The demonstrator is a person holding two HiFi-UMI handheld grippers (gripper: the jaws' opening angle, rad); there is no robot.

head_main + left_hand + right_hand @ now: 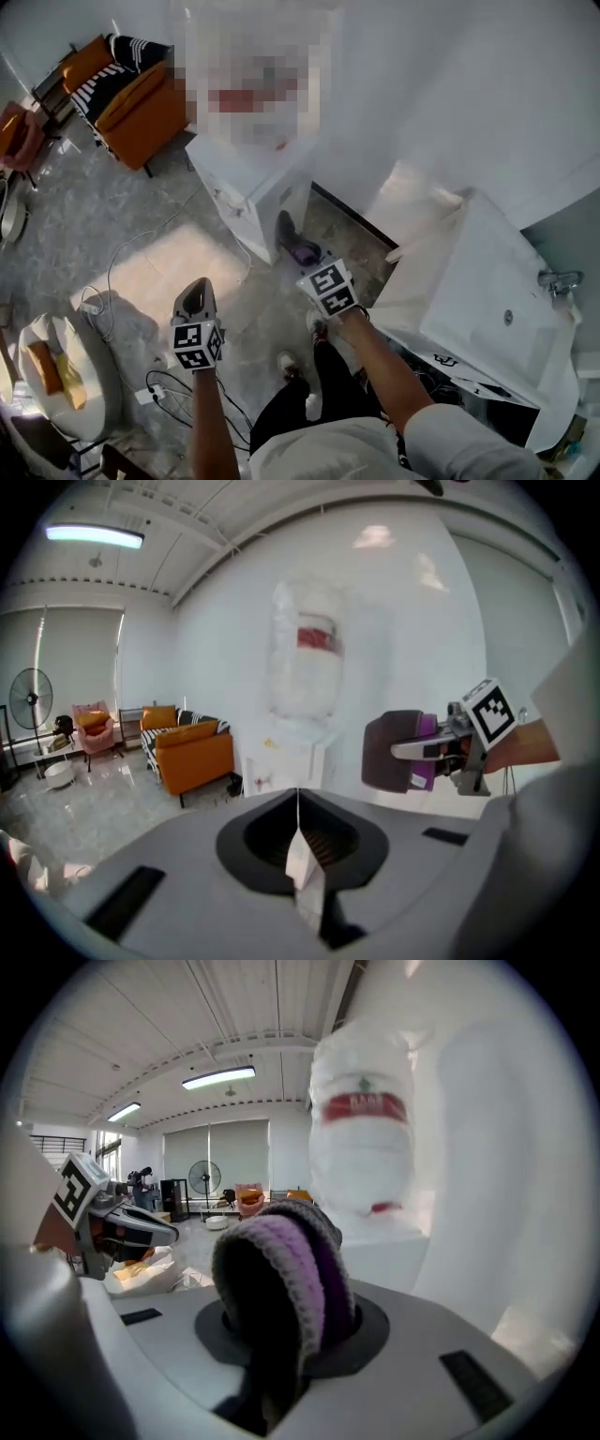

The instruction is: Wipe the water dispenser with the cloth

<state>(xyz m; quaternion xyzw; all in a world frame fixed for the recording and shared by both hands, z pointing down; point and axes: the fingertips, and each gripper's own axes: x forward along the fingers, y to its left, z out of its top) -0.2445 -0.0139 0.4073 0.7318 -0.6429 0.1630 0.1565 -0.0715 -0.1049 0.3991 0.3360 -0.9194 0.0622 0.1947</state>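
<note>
The white water dispenser (246,184) stands against the wall ahead, its bottle (361,1129) on top. My right gripper (296,247) is held low in front of the dispenser's right side, shut on a dark grey and purple knitted cloth (281,1283) that bulges out of its jaws. In the left gripper view the cloth (398,752) hangs to the right of the dispenser (281,761). My left gripper (195,302) is further left and back over the floor, jaws together with nothing held, a white edge (302,864) showing at their seam.
An orange sofa (141,103) stands at the far left. A white cabinet with a tap (478,291) is close on the right. Cables (164,389) and a white round seat (66,375) lie on the floor at left. A fan (33,697) is far back.
</note>
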